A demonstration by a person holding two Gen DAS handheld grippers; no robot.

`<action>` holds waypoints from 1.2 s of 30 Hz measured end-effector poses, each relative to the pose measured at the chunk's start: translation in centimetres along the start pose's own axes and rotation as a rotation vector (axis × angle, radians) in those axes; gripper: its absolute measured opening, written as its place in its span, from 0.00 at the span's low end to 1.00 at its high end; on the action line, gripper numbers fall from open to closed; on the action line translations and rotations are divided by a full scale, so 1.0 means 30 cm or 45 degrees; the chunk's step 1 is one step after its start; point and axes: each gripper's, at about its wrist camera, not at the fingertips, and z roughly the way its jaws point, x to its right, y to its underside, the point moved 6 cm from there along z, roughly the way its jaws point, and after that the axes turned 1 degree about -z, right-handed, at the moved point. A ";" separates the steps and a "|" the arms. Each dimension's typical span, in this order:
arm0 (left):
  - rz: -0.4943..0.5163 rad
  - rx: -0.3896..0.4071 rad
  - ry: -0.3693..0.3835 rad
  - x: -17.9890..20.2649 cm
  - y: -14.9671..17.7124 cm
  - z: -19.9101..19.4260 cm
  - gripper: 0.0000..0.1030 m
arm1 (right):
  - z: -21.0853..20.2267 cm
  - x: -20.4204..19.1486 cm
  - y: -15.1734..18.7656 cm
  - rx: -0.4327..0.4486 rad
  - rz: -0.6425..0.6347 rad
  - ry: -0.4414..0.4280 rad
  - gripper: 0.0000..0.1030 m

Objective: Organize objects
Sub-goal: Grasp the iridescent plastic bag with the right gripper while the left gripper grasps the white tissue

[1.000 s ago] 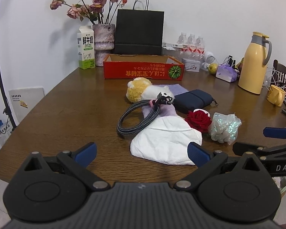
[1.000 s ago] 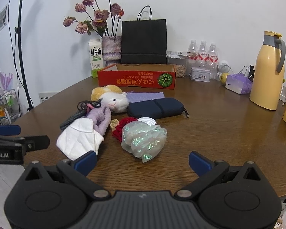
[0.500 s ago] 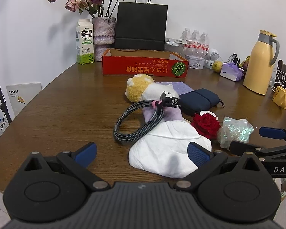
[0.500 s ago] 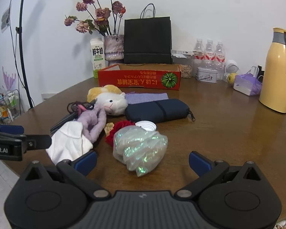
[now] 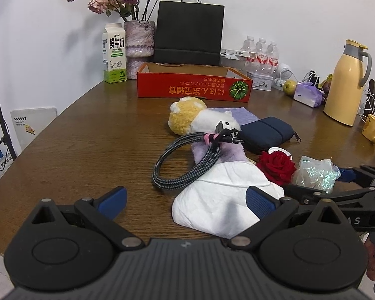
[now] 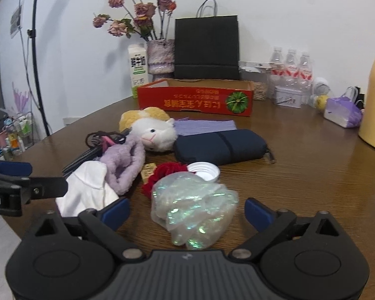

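Wood-grain table [image 6: 312, 175] under a white wall carried a loose heap at its near middle, evidently dumped there for sorting into the open red box [image 6: 195, 100] at twelve o'clock. Nearest the right tongs [image 6: 187, 212] lay the iridescent wrapper [image 6: 192, 212], sitting between the blue pads, which had just been closing but did not yet press it; I judged it the first pick. At ten o'clock from it sat the red rose [image 6: 167, 172] and white cap [image 6: 203, 171], then the white cloth [image 5: 220, 200], braided cable [image 5: 185, 165], plush toy [image 5: 200, 120] and navy pouch [image 6: 220, 145]. The left tongs [image 5: 187, 200] hung wide and empty over the cloth. Open tabletop lay at three o'clock; the near table edge ran close below both tongs.
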 end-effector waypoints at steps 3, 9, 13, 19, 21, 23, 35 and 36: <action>-0.013 0.002 -0.006 -0.008 0.001 -0.005 1.00 | 0.017 -0.005 0.008 -0.007 -0.001 -0.022 0.71; -0.024 0.001 -0.011 -0.013 0.007 -0.009 1.00 | 0.010 0.007 0.019 0.000 0.040 -0.053 0.46; -0.029 0.003 -0.004 -0.010 0.009 -0.014 1.00 | -0.020 0.012 0.016 0.035 0.045 -0.046 0.43; -0.010 -0.043 0.039 0.026 0.028 0.000 1.00 | -0.070 0.025 0.014 0.083 0.070 -0.028 0.42; -0.001 -0.059 0.062 0.048 0.034 0.010 1.00 | -0.089 0.035 0.014 0.101 0.085 -0.014 0.42; 0.008 -0.068 0.084 0.071 0.037 0.017 1.00 | -0.103 0.045 0.017 0.110 0.099 -0.005 0.42; 0.050 -0.092 0.089 0.174 0.042 0.082 1.00 | -0.151 0.084 0.039 0.137 0.140 0.005 0.42; 0.053 -0.091 0.069 0.172 0.044 0.089 1.00 | -0.152 0.086 0.041 0.137 0.141 0.003 0.42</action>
